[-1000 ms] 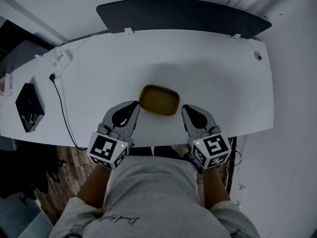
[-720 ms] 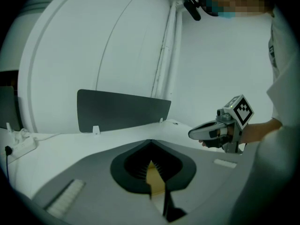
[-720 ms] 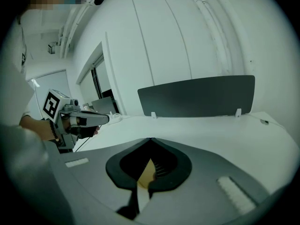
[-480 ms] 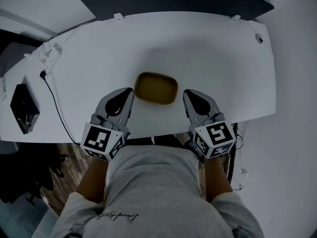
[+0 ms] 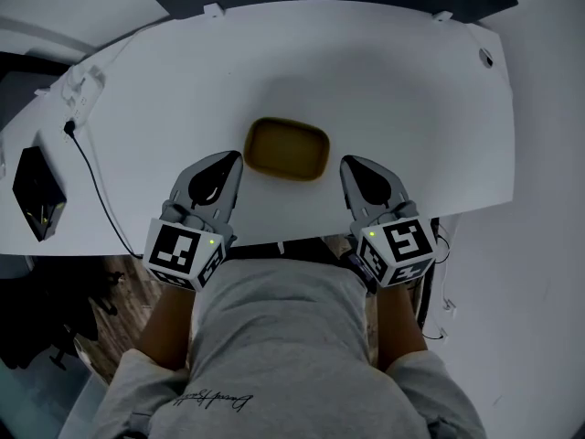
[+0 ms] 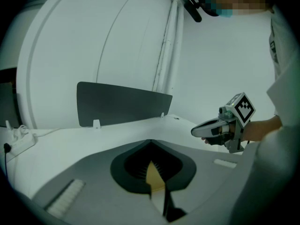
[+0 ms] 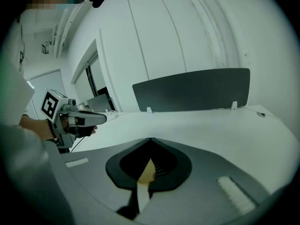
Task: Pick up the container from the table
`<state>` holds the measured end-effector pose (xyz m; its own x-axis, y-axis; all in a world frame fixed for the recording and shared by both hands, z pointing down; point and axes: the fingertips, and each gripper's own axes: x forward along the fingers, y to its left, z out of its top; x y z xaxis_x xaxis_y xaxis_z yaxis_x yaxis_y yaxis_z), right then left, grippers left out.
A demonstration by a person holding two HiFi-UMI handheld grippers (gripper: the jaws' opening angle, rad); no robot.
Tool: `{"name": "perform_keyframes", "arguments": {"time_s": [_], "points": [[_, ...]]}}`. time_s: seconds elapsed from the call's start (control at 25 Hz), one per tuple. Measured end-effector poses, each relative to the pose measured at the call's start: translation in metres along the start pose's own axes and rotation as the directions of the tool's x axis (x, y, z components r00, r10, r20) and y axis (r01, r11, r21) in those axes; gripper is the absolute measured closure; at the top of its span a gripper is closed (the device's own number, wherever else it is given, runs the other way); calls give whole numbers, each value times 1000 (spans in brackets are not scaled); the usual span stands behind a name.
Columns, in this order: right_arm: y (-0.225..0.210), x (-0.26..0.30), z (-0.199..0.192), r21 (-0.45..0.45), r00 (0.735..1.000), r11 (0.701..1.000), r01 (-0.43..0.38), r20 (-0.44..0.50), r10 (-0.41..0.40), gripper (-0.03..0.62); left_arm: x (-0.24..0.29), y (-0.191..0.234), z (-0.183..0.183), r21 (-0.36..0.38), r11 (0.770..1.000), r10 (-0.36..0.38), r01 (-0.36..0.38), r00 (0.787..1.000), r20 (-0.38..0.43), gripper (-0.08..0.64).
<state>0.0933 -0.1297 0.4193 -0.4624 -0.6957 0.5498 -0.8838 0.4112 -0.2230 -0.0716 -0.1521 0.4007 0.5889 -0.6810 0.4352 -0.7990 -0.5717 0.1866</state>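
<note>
A shallow yellow-brown container (image 5: pixel 286 149) with rounded corners lies on the white table (image 5: pixel 411 108), near its front edge. My left gripper (image 5: pixel 233 157) is just left of the container with its jaws shut and nothing between them. My right gripper (image 5: pixel 350 163) is just right of it, also shut and holding nothing. Neither touches the container. In the left gripper view the left gripper's (image 6: pixel 151 142) tips meet, and a sliver of the container (image 6: pixel 154 177) shows behind them, with the right gripper (image 6: pixel 220 128) at the right. The right gripper view shows the right gripper's (image 7: pixel 150 140) tips closed, the container (image 7: pixel 146 172) and the left gripper (image 7: pixel 79 118).
A dark curved panel (image 6: pixel 122 109) stands along the table's far edge. A black box (image 5: pixel 35 190), a cable (image 5: pixel 91 176) and a white power strip (image 5: pixel 80 90) lie at the far left. A cable hole (image 5: pixel 485 58) is at the right corner. The person's torso is against the front edge.
Both grippers have sunk slightly toward the table at the container's sides. The left tip is now a little farther from the container's corner. The container has not moved.
</note>
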Motion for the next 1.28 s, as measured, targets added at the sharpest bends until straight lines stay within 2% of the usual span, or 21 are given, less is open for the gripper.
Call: {"name": "perform_keyframes", "arguments": {"time_s": [0.6, 1.28], "points": [[-8, 13, -29, 20, 999, 1000, 12, -52, -11, 577, 11, 5, -34, 3, 1000, 12, -12, 998, -59, 560], [-13, 36, -53, 28, 994, 998, 53, -93, -50, 576, 32, 18, -63, 19, 1000, -9, 12, 989, -145, 558]]}}
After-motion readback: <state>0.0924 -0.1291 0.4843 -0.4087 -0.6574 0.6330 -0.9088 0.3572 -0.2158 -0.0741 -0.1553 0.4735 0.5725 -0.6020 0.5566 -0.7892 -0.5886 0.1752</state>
